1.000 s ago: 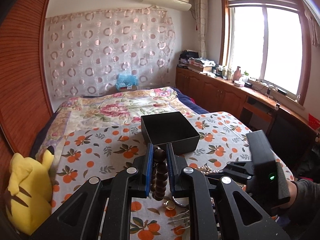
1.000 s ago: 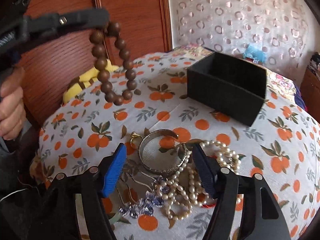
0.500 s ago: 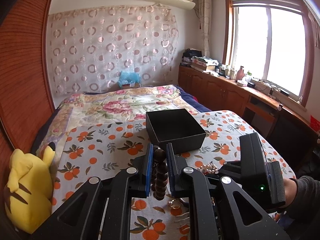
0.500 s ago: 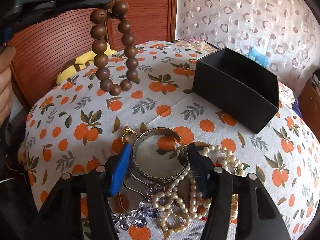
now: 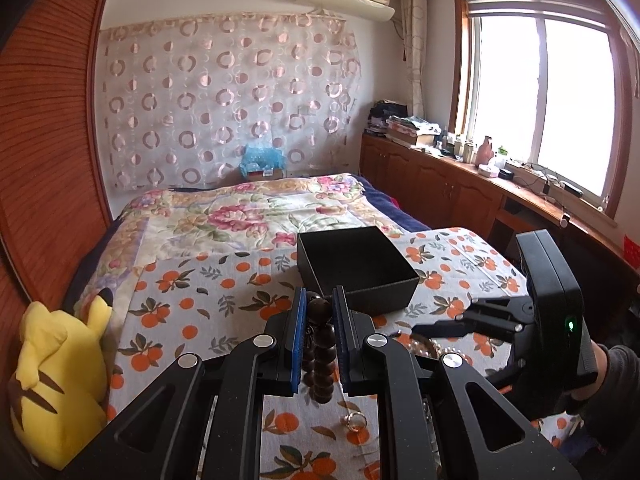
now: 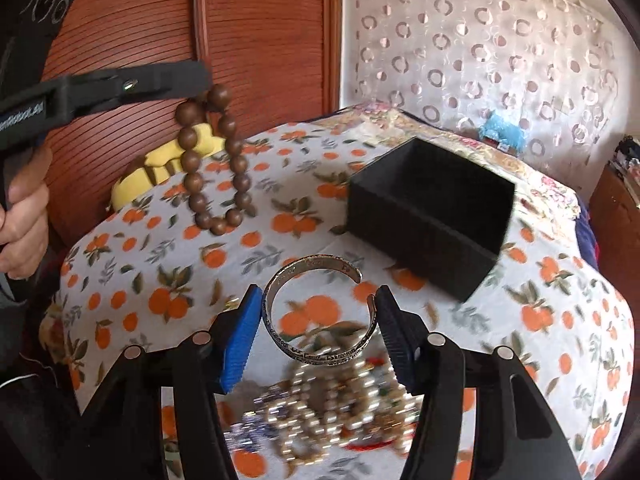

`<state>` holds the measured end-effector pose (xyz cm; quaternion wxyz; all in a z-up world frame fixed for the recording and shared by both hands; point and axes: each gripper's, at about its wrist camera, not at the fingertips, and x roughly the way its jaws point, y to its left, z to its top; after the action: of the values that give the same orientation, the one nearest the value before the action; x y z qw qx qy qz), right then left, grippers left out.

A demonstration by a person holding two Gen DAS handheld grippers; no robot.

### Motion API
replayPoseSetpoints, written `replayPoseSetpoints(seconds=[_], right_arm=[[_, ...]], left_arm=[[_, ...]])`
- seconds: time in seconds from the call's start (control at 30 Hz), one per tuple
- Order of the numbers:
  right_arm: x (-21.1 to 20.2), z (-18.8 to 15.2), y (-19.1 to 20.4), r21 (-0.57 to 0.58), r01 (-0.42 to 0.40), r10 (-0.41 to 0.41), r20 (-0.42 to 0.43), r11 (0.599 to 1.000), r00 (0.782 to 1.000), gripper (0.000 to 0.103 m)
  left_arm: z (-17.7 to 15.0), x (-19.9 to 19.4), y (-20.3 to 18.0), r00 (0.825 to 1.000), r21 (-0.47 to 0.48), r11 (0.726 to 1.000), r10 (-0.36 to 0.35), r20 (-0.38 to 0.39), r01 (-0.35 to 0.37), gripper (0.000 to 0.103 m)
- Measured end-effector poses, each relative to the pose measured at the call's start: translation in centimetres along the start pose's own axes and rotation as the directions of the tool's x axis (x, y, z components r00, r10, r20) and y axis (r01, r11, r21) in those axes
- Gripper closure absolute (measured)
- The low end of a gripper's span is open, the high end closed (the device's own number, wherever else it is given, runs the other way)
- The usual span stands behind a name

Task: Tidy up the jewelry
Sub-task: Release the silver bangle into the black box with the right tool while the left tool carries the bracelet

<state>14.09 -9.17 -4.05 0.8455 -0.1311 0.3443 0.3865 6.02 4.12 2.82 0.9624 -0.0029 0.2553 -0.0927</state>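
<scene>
My left gripper (image 5: 318, 300) is shut on a brown wooden bead bracelet (image 5: 322, 352), which hangs in a loop (image 6: 192, 184) above the orange-print cloth. My right gripper (image 6: 318, 304) is shut on a silver open cuff bangle (image 6: 320, 358), pads pressing its two sides. The bangle is held clear above the jewelry pile. An open black box (image 6: 420, 216) stands on the cloth beyond both grippers, a little to the right. In the left wrist view the box (image 5: 380, 296) lies just past my fingertips.
A blurred heap of pearl strands and sparkly pieces (image 6: 320, 408) lies under the right gripper. A gold ring (image 5: 354, 420) rests on the cloth (image 5: 200, 300). A yellow plush toy (image 5: 52, 380) sits at the left edge. A hand (image 6: 24, 216) holds the left gripper.
The right gripper's jaws closed onto the silver bangle and lifted it off the cloth above the pile. The left gripper stayed about where it was, the beads still hanging from it.
</scene>
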Motion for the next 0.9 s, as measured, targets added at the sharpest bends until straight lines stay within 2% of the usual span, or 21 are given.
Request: replayPoseSetpoints(seconds=[0.33, 0.7, 0.8, 0.9], right_arm=[[0.7, 4.2, -7.5, 0.096, 0.119, -0.125, 0.06, 0.988, 0.99, 0.043], [3.6, 6.5, -10.1, 0.14, 0.12, -0.128, 0.045, 0.983, 0.991, 0.042], [4.1, 6.2, -10.0, 0.137, 0.124, -0.13, 0.041, 0.983, 0.991, 0.03], [3.5, 5.5, -10.6, 0.153, 0.114, -0.123, 0.052, 0.982, 0.991, 0.03]], left_arm=[[2.7, 2.2, -0.5, 1.0, 0.017, 1.0, 0.01, 0.015, -0.01, 0.091], [5.5, 5.4, -1.3, 0.999, 0.046, 0.998, 0.034, 0.005, -0.034, 0.091], [6.2, 6.1, -1.6, 0.999, 0.054, 0.998, 0.04, 0.001, -0.04, 0.091], [6.5, 6.6, -2.0, 0.999, 0.07, 0.997, 0.043, -0.001, -0.043, 0.091]])
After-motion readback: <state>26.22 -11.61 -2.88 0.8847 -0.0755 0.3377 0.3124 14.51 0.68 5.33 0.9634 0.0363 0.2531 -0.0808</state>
